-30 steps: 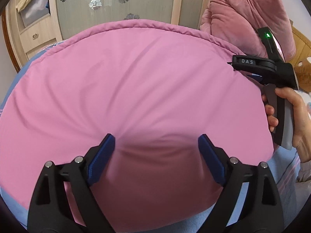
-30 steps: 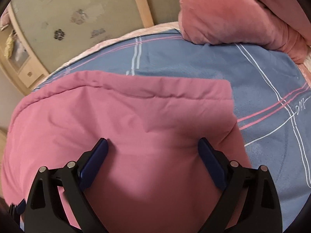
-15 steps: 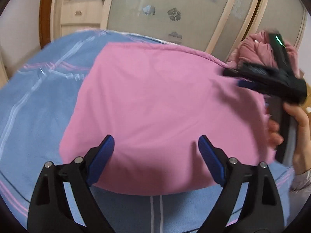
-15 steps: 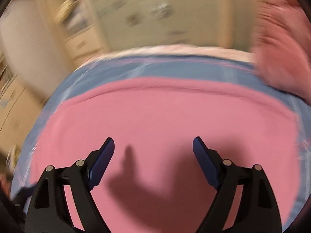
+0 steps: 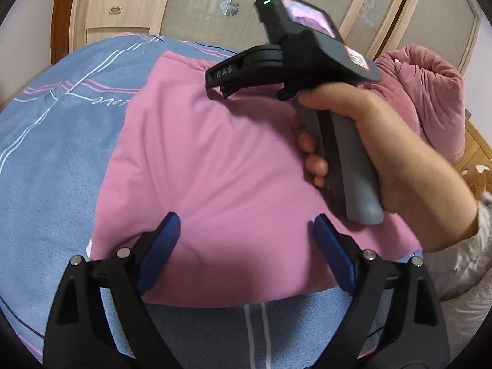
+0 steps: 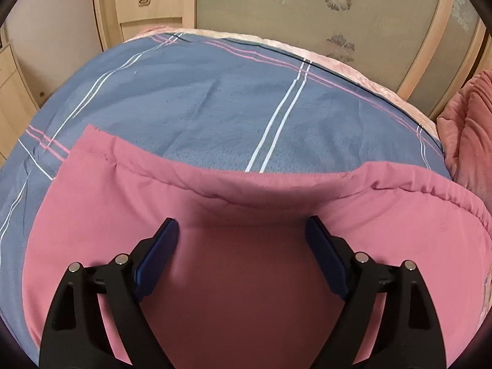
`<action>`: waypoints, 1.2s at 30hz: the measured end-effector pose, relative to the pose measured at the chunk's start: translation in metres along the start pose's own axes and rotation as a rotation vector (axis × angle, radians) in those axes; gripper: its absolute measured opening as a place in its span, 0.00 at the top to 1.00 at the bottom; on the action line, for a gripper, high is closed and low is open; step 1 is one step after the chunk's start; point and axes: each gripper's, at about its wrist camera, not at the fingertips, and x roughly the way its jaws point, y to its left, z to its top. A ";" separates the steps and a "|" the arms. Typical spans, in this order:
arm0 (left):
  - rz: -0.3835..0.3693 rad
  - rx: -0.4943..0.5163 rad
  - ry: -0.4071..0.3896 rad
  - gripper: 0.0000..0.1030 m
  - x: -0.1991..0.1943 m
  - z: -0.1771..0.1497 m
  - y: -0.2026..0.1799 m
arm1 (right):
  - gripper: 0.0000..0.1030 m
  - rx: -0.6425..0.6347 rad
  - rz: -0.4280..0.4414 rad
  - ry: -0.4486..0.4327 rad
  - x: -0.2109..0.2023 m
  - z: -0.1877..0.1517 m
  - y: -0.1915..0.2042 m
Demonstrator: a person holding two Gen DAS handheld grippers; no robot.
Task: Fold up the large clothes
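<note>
On the bed: a pink garment (image 5: 233, 166) lies folded into a thick rectangle on the blue striped bedspread (image 5: 55, 153), both yr grippers over it.
Garment spot: middle of the bed, its hemmed far edge (image 6: 246, 178) short of the far side; a bunched pink quilt (image 5: 430, 98) sits well apart at the right.
Risk 1: the far hem looks wavy w/ a dip at centre; if you pinch only the top layer there, I'd expect the stack to peel open, not fold.
Risk 2: yr two tools are close together; crossing them could snag or drag the cloth off square.
Risk 3: padded fabric looks springy, so a fold may pop back unless pressed flat.
Left gripper (image 5: 246, 252): fingers spread wide, nothing between them, angled down over the near edge.
Right gripper (image 6: 243, 252): fingers spread wide, empty, over the cloth's middle, aimed steeply down toward the far hem.
Right hand (image 5: 384, 153): wrapped round the grey handle, wrist from the right, white sleeve (image 5: 461, 264) at the cuff.
</note>
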 end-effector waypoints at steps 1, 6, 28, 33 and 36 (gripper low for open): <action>-0.005 -0.007 -0.004 0.13 -0.001 -0.001 -0.001 | 0.18 0.013 0.032 -0.030 -0.011 -0.002 -0.003; -0.001 -0.005 -0.014 0.13 -0.002 0.002 -0.001 | 0.18 0.095 0.034 -0.208 -0.084 -0.022 -0.060; 0.032 0.046 -0.008 0.13 0.005 0.003 -0.004 | 0.13 0.464 -0.115 -0.140 -0.113 -0.162 -0.285; 0.095 0.097 -0.027 0.13 -0.003 0.003 -0.017 | 0.12 0.598 -0.025 -0.213 -0.134 -0.186 -0.297; 0.158 0.166 -0.106 0.13 -0.029 0.003 -0.040 | 0.12 0.530 -0.005 -0.324 -0.194 -0.210 -0.259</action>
